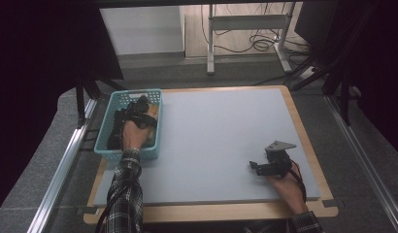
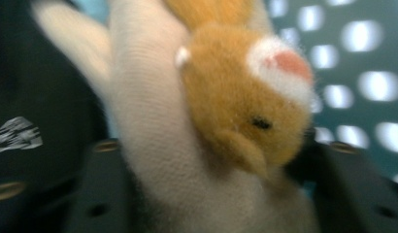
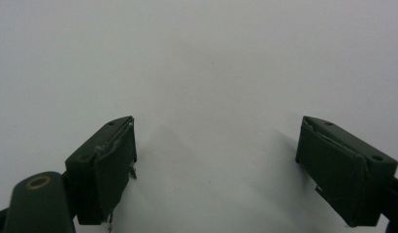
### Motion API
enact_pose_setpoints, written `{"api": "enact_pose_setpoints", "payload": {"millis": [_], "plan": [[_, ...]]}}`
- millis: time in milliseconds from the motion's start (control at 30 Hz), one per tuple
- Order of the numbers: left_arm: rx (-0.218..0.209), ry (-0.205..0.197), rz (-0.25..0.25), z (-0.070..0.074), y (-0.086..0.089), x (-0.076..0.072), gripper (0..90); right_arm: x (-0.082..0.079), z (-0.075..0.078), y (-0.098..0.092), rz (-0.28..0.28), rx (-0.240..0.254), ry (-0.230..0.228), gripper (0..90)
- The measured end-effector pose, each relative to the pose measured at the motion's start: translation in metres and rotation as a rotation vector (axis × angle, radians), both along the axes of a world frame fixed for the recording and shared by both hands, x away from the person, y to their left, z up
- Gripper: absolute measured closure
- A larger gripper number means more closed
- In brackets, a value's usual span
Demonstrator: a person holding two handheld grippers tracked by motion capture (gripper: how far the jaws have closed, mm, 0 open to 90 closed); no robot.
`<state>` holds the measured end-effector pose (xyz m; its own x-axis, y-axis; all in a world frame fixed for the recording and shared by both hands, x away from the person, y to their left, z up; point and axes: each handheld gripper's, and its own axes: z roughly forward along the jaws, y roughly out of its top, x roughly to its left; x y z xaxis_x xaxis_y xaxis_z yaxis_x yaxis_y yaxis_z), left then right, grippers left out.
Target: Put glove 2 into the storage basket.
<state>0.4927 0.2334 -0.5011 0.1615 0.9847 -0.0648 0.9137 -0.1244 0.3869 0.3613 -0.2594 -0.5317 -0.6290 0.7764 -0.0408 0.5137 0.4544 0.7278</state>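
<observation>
A big grey table top (image 1: 221, 141) with a wooden edge stands on a dark floor. Cables lie on the floor behind it. The left hand (image 1: 134, 137) reaches down into a blue basket (image 1: 156, 141) at the table's left side. The left gripper (image 1: 139, 114) is inside the basket, its jaws on both sides of a soft toy (image 2: 236, 107), orange and cream; a firm grip can't be told. The right gripper (image 1: 271, 165) rests low on the bare table, jaws spread wide with nothing between. Something dark lies in the basket beside the toy.
</observation>
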Motion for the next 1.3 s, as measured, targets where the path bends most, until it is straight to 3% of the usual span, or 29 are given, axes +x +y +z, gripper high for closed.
{"api": "enact_pose_setpoints", "payload": {"millis": [33, 100, 267, 333, 400, 533, 633, 700, 867, 1000, 1067, 1167, 1300], "plan": [[-0.002, 0.006, 0.006, 0.0, 0.003, 0.0, 31.8, 0.0, 0.0, 0.0, 0.0, 0.0, 0.0, 14.3], [-0.056, 0.007, 0.003, 0.003, 0.008, -0.002, 15.3, 0.0, 0.0, 0.0, 0.0, 0.0, 0.0, 14.3], [-0.082, -0.052, -0.05, 0.029, 0.015, -0.013, 6.1, 0.0, 0.0, 0.0, -0.001, -0.002, -0.001, 14.2], [-0.078, -0.097, -0.045, 0.04, 0.019, -0.018, 6.6, 0.0, 0.0, 0.0, -0.001, -0.002, -0.001, 14.3], [-0.076, -0.135, -0.034, 0.05, 0.026, -0.023, 11.5, 0.0, 0.0, 0.0, -0.001, -0.003, -0.001, 14.3], [0.0, -0.169, 0.015, 0.054, 0.038, -0.03, 42.9, 0.0, 0.0, 0.0, -0.001, -0.003, -0.001, 14.3], [0.072, -0.141, 0.039, 0.045, 0.043, -0.031, 68.1, 0.0, 0.0, 0.0, -0.001, -0.004, 0.0, 14.3], [0.08, -0.114, 0.046, 0.036, 0.045, -0.028, 75.8, 0.0, 0.0, 0.0, -0.001, -0.003, -0.001, 14.2], [0.088, -0.043, 0.017, 0.015, 0.036, -0.019, 80.1, 0.0, 0.0, 0.0, -0.001, -0.004, 0.0, 14.3], [0.037, -0.018, -0.031, 0.008, 0.025, -0.013, 81.0, 0.0, 0.0, 0.0, -0.001, -0.003, 0.001, 14.3], [0.026, -0.017, -0.044, 0.008, 0.019, -0.012, 81.2, 0.0, 0.0, 0.0, -0.001, -0.003, 0.001, 14.3], [0.068, -0.017, -0.059, 0.008, 0.01, -0.012, 82.5, 0.0, 0.0, 0.0, -0.001, -0.003, 0.001, 14.2], [0.081, -0.033, -0.036, 0.007, 0.016, -0.013, 75.8, 0.0, 0.0, 0.0, -0.001, -0.003, 0.001, 14.3]]}}
